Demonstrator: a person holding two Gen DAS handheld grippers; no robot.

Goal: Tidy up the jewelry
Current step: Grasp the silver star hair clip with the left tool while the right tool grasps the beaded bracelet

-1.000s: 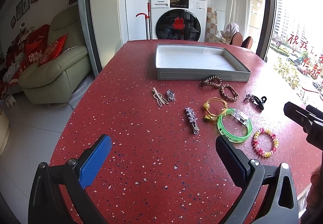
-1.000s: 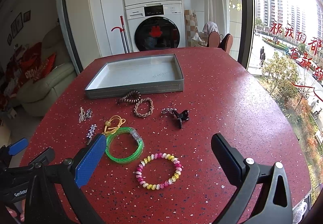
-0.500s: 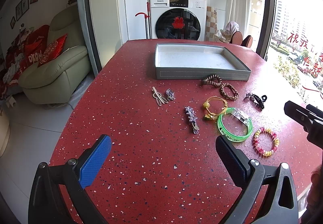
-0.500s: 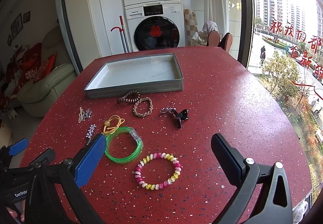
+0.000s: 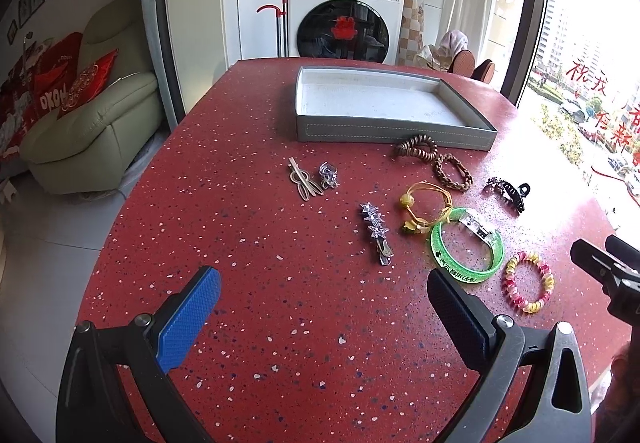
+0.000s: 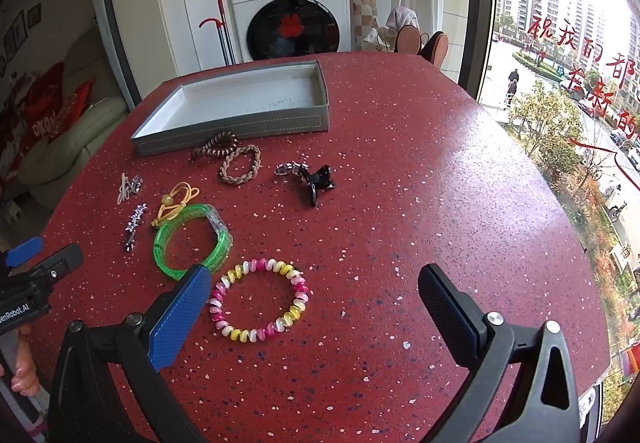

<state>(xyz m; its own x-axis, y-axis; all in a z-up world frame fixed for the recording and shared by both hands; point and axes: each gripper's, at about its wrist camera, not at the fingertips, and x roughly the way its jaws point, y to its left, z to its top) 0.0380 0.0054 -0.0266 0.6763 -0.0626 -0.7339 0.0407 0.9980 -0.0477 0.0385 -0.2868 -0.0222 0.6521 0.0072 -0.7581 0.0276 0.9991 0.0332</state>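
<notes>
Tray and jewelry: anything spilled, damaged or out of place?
Nothing looks damaged. The grey tray sits empty while every piece lies loose on the red table; the yellow hair tie overlaps the green bangle.

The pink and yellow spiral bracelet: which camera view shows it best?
The right wrist view: the pink and yellow spiral bracelet lies close, large and whole, beside the right tool's blue finger. In the left wrist view it is smaller, near the right edge.

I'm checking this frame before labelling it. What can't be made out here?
- Green bangle: near rim hidden behind the right gripper's blue finger, right wrist view.
- Bangle lettering: too small to read, left wrist view.
- Small silver pieces: too small to identify, right wrist view.
</notes>
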